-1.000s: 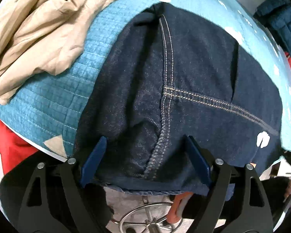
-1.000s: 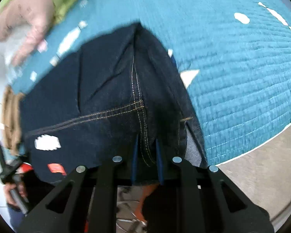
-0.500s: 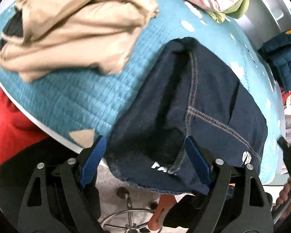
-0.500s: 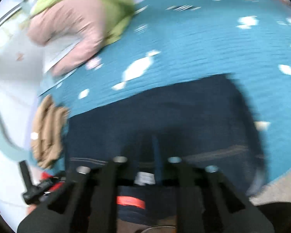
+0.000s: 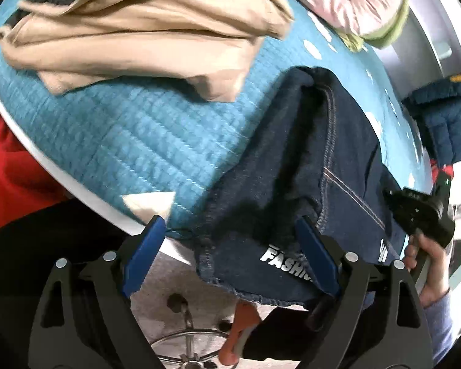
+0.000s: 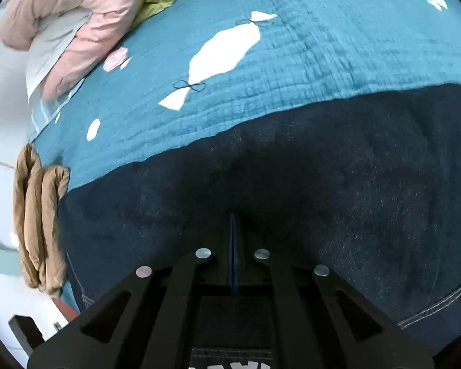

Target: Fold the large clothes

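Note:
Dark blue jeans point(image 5: 338, 160) lie folded on the teal quilted cover point(image 5: 132, 141), one printed corner hanging over the table's front edge. My left gripper point(image 5: 230, 255) is open and its jaws are still opening. That hanging corner sits between its blue pads point(image 5: 147, 255), close to the right one, and neither pad presses it. My right gripper point(image 6: 233, 230) has its pads shut together over the flat denim point(image 6: 322, 169), with no cloth seen between them. In the left wrist view the right gripper point(image 5: 387, 193) shows over the jeans' right side, held by a hand point(image 5: 427, 261).
A beige garment point(image 5: 138, 30) lies crumpled at the back left. A pink and green jacket point(image 6: 76, 24) lies at the far end. A navy puffer jacket point(image 5: 445, 117) sits at the right and a tan padded piece point(image 6: 37, 224) at the cover's edge. A stool base point(image 5: 187, 344) stands below.
The left gripper slid left along the front edge, so the jeans now sit by its right pad. The right gripper shut from a small gap around the seam and swung across the denim.

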`<state>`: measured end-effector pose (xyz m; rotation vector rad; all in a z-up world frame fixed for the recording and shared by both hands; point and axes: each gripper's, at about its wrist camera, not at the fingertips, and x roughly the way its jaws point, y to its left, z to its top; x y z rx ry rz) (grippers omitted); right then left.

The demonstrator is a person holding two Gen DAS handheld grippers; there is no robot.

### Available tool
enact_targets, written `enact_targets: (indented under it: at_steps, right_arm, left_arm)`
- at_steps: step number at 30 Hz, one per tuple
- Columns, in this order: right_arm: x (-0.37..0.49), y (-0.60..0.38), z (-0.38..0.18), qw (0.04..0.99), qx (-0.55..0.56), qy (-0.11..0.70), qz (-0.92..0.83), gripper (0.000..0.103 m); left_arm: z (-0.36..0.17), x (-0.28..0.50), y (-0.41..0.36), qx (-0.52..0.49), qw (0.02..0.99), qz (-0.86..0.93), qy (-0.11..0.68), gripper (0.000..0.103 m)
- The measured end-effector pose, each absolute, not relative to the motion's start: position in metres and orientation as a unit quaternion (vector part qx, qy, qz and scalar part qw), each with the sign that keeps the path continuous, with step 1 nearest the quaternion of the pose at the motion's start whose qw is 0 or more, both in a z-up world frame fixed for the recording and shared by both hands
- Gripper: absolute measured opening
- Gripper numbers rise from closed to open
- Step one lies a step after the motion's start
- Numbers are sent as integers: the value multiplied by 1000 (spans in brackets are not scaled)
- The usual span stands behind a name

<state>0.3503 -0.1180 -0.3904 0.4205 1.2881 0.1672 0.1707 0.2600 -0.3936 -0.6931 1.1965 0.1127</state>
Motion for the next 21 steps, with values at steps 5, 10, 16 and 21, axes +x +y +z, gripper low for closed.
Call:
enact_targets:
  at_steps: [5,10,16,21]
  right_arm:
    - [301,-138,-367,751,233,608,109,0]
    - [264,-142,-389,742,257,609,112,0]
    - [263,-142,-387,743,263,603,119,0]
    - [256,-139,-379,748,256,600,127,6]
  left_arm:
    - [-397,171,267,-308,770,69,554,87]
    - [-406,179,261,-296,769,69,562,92]
    - [-400,181,253,-278,778,63,560,91]
    - [-387,182,243,-240,802,46,545,74]
